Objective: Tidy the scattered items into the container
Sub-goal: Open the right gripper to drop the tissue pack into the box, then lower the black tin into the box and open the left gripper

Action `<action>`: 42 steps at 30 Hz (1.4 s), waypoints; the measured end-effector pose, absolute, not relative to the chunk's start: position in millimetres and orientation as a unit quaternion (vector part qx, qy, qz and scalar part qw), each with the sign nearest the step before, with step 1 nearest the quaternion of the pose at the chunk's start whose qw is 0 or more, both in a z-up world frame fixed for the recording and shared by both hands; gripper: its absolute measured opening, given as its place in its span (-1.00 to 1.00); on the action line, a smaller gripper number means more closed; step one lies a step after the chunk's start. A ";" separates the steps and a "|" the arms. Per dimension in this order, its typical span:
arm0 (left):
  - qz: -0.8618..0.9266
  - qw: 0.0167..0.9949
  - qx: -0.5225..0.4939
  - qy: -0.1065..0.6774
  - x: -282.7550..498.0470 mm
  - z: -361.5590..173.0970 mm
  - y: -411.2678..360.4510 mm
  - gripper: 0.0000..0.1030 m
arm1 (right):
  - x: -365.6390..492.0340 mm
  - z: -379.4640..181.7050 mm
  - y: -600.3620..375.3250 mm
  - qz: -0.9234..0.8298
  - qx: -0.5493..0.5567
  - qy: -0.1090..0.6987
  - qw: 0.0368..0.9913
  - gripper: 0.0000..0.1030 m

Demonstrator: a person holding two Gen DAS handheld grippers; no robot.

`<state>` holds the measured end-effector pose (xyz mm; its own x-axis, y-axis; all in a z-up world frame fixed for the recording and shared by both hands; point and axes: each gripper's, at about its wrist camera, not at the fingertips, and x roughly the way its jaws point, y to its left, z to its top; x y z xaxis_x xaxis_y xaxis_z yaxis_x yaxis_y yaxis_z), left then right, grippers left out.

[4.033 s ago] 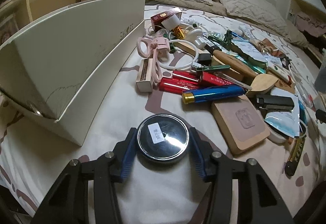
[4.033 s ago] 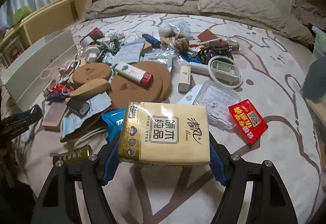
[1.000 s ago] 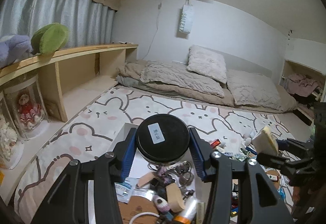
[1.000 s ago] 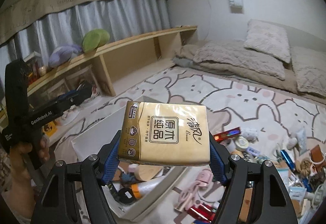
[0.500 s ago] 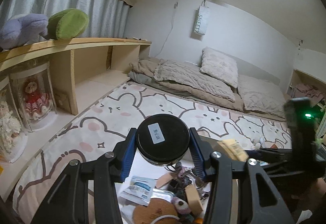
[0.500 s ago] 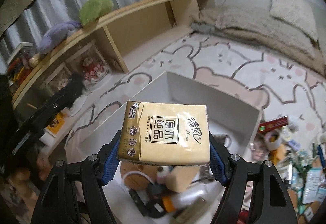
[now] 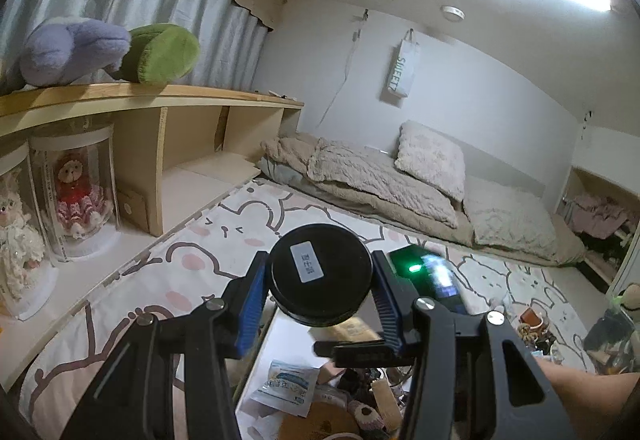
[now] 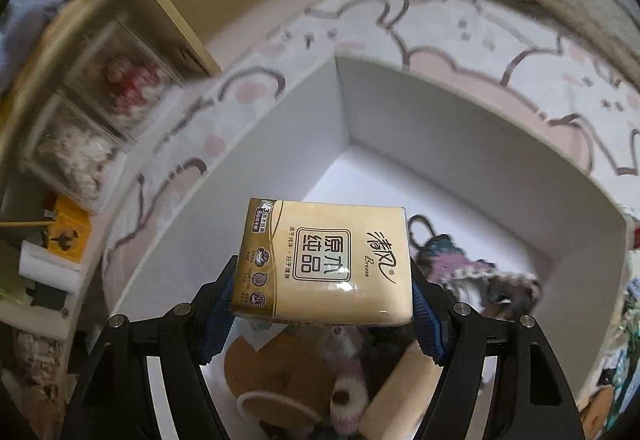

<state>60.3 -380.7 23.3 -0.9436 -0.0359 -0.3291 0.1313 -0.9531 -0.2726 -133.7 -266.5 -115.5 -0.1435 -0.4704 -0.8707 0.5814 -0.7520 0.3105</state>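
My left gripper (image 7: pixel 320 286) is shut on a round black tin (image 7: pixel 321 274) with a white label, held above the near end of the white box (image 7: pixel 272 352). My right gripper (image 8: pixel 324 304) is shut on a gold tissue pack (image 8: pixel 326 260) and points steeply down over the open white box (image 8: pixel 460 128). Several items lie in the box's near end: a knitted toy (image 8: pixel 460 264), a cork disc (image 8: pixel 276 372), a small plush (image 8: pixel 346 396). In the left wrist view the right gripper's body (image 7: pixel 432 272), with a green light, crosses just behind my tin, a forearm (image 7: pixel 580 388) below it.
A wooden shelf (image 7: pixel 160 108) with doll cases (image 7: pixel 76 192) and plush toys (image 7: pixel 108 52) runs along the left. Bedding and pillows (image 7: pixel 400 176) lie at the far wall. Scattered items (image 7: pixel 536 324) remain on the bunny-print mat right of the box. The box's far half is bare.
The right gripper swung left and tipped downward, carrying the tissue pack from beside the box to right above its inside. The left gripper drifted over the box with the tin.
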 end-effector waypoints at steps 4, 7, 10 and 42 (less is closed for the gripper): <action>-0.972 0.040 0.166 0.162 59.0 19.2 -389.7 -0.04 | -143.7 -131.4 -287.6 -0.756 0.554 0.086 0.337 0.46; -0.970 0.039 0.171 0.169 56.4 14.9 -393.1 -0.04 | -146.7 -133.9 -295.6 -0.769 0.527 0.102 0.348 0.75; -0.969 0.039 0.178 0.169 53.1 10.6 -393.2 -0.04 | -147.2 -134.8 -296.4 -0.783 0.513 0.116 0.332 1.00; -0.939 0.012 0.326 0.108 -16.7 -37.9 -328.2 -0.04 | 0.7 -66.7 -103.6 -0.807 0.379 0.052 0.450 1.00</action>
<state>-16.7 -328.2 -37.9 -0.7875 0.0471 -0.6145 0.0931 -0.9765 -0.1942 0.7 -103.6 -66.7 -0.3075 -0.6872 -0.6582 0.7663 -0.5889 0.2568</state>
